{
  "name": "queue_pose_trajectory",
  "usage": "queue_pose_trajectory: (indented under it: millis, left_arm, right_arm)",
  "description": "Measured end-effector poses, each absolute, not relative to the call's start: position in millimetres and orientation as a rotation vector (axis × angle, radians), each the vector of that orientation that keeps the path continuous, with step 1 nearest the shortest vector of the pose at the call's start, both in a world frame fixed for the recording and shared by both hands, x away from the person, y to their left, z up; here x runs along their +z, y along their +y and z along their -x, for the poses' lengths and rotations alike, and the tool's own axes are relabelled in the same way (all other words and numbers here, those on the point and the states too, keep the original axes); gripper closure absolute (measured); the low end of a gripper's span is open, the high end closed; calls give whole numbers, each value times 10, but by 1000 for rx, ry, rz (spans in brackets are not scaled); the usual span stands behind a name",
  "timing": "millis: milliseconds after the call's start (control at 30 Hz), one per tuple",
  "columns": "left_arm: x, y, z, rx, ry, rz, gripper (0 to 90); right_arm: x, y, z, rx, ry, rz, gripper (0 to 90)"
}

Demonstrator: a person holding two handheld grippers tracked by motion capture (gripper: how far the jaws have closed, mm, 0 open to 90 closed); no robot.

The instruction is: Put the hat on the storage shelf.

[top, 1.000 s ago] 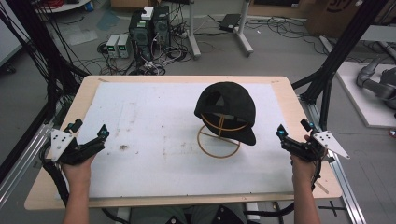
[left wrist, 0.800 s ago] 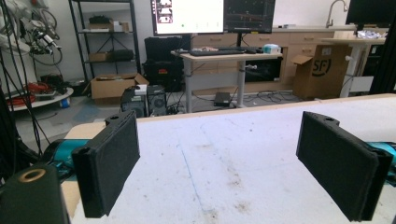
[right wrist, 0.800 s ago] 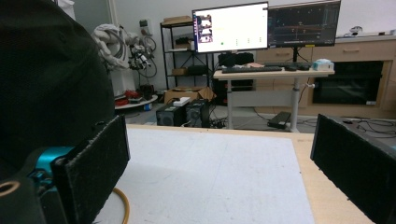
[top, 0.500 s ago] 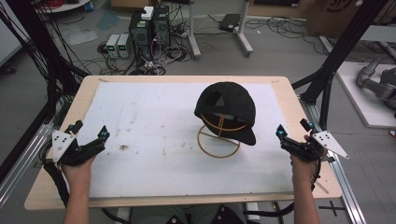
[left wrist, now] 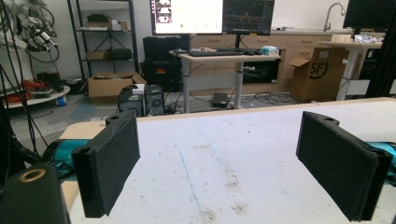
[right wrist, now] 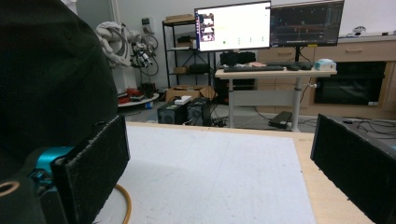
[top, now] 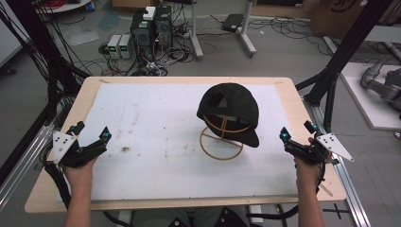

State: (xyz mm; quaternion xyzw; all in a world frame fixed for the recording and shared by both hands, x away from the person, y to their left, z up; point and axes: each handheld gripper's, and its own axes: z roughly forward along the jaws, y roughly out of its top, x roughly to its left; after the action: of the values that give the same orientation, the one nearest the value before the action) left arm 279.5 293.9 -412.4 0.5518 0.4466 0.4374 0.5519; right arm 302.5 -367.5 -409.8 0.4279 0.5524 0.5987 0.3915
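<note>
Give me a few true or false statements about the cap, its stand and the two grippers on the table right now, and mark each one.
1. The black cap sits on a wire stand. True.
2. The left gripper is shut on the cap. False: it is open at the table's left edge, well away from the cap.
3. The right gripper is open and holds nothing. True.
4. The cap lies flat on the white mat. False: the stand holds it up above the mat.
5. The cap is nearer the right gripper than the left one. True.
</note>
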Motion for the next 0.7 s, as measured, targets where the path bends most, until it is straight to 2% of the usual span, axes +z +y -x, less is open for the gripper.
queue_pose_trajectory:
  millis: [700]
  left_arm:
    - [-4124,2969,-2769,1024,1063,-1289,138]
  right_arm:
    - [-4095,-3659,-3032,1527,1404,-1086,41]
